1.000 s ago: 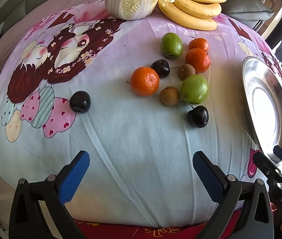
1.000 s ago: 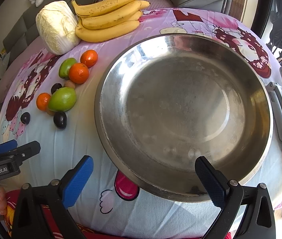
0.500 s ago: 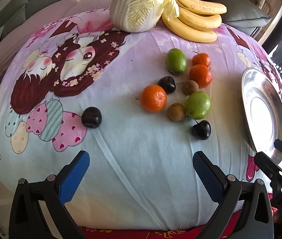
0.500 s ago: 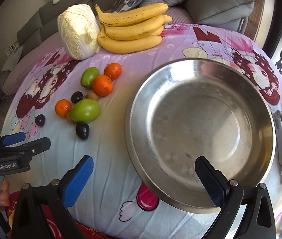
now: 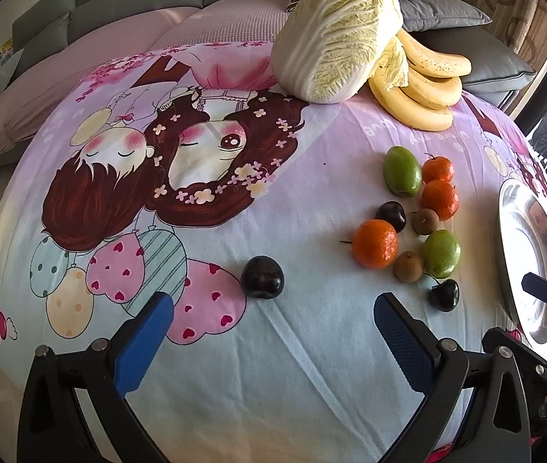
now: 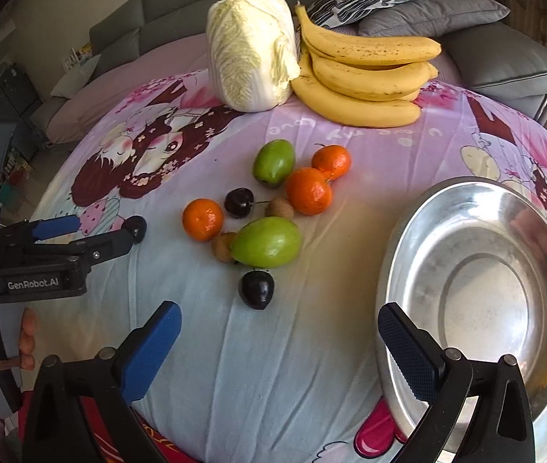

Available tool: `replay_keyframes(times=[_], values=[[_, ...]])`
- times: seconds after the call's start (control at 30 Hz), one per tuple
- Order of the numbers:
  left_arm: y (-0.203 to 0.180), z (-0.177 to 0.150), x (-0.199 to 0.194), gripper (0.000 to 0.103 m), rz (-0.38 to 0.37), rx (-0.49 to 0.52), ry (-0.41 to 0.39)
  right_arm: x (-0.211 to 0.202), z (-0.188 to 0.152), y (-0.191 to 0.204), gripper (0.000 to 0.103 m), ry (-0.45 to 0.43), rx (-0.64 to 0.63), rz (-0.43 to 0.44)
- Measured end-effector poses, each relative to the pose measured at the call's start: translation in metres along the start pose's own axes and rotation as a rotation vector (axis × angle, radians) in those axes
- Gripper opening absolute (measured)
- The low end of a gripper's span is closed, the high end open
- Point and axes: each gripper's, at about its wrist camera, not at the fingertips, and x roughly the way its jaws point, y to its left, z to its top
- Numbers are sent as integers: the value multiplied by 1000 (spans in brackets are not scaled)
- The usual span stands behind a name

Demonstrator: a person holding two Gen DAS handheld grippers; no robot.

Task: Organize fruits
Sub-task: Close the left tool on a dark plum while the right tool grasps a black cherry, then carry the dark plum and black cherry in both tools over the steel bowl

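A cluster of fruit lies on the cartoon cloth: three oranges (image 6: 203, 219), two green fruits (image 6: 266, 242), two brown kiwis (image 6: 280, 207) and dark cherries (image 6: 256, 289). A lone dark cherry (image 5: 262, 277) lies just ahead of my left gripper (image 5: 273, 324), which is open and empty. In the right wrist view the left gripper (image 6: 92, 231) stands beside that cherry (image 6: 138, 228). My right gripper (image 6: 279, 337) is open and empty, near the front cherry. A steel bowl (image 6: 482, 285) sits empty at the right; it also shows in the left wrist view (image 5: 532, 266).
A napa cabbage (image 6: 252, 52) and a bunch of bananas (image 6: 366, 77) lie at the far side of the table. A grey sofa with cushions (image 6: 427, 11) stands behind. The table's edge runs just under both grippers.
Both grippers have moved left. The left one has closed in on the lone cherry. The right one has swung off the bowl toward the fruit cluster. Both stay open.
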Motion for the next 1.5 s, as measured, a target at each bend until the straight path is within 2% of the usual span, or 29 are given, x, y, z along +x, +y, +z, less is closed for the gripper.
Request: replay_keyframes(times=[0.13, 0.3, 0.57, 0.7, 0.77, 0.83, 0.93, 1.0, 1.3, 1.5], values=[[3, 3, 13, 103, 44, 13, 42, 14, 3, 6, 95, 21, -18, 6], [7, 7, 25, 99, 3, 11, 52, 30, 7, 10, 83, 50, -23, 3], [5, 12, 44, 64, -46, 33, 86, 50, 9, 13, 55, 87, -36, 12], [3, 13, 48, 54, -54, 41, 85, 53, 10, 12, 47, 87, -35, 8], [3, 13, 49, 46, -56, 37, 82, 54, 12, 12, 38, 86, -32, 4], [3, 14, 49, 39, -56, 31, 80, 54, 12, 11, 35, 88, -26, 7], [6, 15, 50, 35, -63, 19, 80, 52, 11, 12, 29, 87, -25, 15], [8, 12, 49, 30, -67, 11, 80, 52, 11, 12, 29, 87, -25, 16], [8, 5, 37, 30, -90, -4, 84, 41, 8, 12, 29, 80, -15, 36], [3, 5, 17, 30, -79, -6, 71, 27, 5, 7, 29, 62, 7, 48]])
